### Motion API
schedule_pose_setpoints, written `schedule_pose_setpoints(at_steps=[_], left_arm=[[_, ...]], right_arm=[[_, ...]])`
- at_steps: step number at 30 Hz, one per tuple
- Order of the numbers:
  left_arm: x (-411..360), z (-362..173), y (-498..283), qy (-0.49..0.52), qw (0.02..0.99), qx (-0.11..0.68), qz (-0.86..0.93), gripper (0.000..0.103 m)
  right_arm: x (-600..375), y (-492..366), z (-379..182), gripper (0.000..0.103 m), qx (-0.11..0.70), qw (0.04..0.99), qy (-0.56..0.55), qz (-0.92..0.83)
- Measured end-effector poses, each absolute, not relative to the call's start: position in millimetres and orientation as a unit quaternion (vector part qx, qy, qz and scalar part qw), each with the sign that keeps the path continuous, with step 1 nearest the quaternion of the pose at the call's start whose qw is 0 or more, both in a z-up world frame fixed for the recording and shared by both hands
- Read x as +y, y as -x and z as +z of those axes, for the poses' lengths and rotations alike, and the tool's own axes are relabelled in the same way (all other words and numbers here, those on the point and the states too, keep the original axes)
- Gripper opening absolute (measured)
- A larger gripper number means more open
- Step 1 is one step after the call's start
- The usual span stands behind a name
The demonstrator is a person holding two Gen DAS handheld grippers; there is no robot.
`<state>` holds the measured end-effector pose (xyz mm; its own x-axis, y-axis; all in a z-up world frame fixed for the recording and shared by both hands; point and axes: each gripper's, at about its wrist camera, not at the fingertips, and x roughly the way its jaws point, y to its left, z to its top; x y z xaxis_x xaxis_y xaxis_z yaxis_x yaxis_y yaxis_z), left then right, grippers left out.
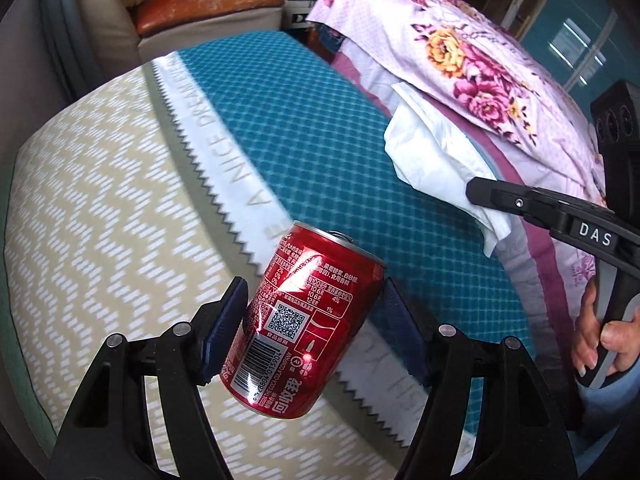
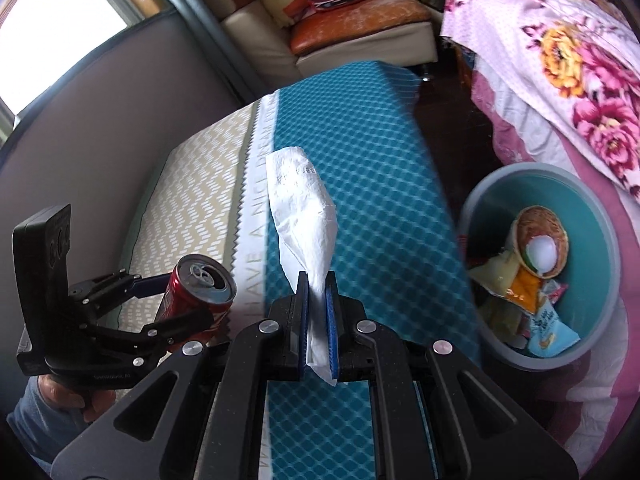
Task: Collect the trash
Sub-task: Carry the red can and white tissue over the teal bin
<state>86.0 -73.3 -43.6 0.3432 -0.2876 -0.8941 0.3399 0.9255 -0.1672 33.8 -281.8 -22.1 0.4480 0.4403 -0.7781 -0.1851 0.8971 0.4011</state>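
Note:
My left gripper (image 1: 314, 330) is shut on a red cola can (image 1: 304, 320), held tilted above the bench cushion with its opened top up. The same can (image 2: 196, 292) shows at the lower left of the right wrist view. My right gripper (image 2: 318, 300) is shut on a crumpled white tissue (image 2: 304, 216) that sticks up past its blue pads. In the left wrist view that tissue (image 1: 436, 160) hangs from the right gripper's fingers (image 1: 516, 202) at the right. A grey bin with a teal inside (image 2: 600, 216) stands at the right, holding wrappers and a paper cup (image 2: 540, 240).
Below lies a long cushion (image 1: 320, 140), teal on one side and beige zigzag on the other (image 1: 100, 240), with a white lettered strip between. A floral pink quilt (image 2: 572, 80) is heaped beside the bin. A sofa (image 2: 360, 28) stands at the back. A hand (image 1: 604, 336) grips the right handle.

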Motion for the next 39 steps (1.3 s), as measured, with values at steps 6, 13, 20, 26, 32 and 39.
schedule_pose_setpoints(at_steps=[6,13,20,26,32,39], left_arm=[[-127.1,-38.3,-96.7,-0.056,0.813,0.535,-0.223,0.069],[-189.0,-32.8,-110.2,-0.078,0.807,0.521,-0.266,0.066],[-235.0,-35.5,-120.4,-0.085,0.801,0.520,-0.286,0.065],[-277.9,-23.7,-135.0,-0.100,0.811,0.496,-0.294,0.065],[-319.4,-30.9,-142.9,-0.114,0.809,0.487,-0.308,0.065],[-345.5,-48.9,-142.1,-0.133,0.801,0.488,-0.319,0.065]], right_arm=[[-334.4,-32.3,-18.0,0.008,0.468,0.860,-0.149,0.138],[-401.9,-25.9,-13.1,0.008,0.445,0.873,-0.180,0.085],[-451.4,-20.9,-17.2,0.008,0.439,0.875,-0.198,0.056],[-478.8,-23.1,-23.3,0.008,0.435,0.873,-0.219,0.034],[-508.2,-21.5,-31.3,0.008,0.440,0.868,-0.231,0.002],[-530.7,-21.6,-34.3,0.008,0.444,0.866,-0.229,-0.022]])
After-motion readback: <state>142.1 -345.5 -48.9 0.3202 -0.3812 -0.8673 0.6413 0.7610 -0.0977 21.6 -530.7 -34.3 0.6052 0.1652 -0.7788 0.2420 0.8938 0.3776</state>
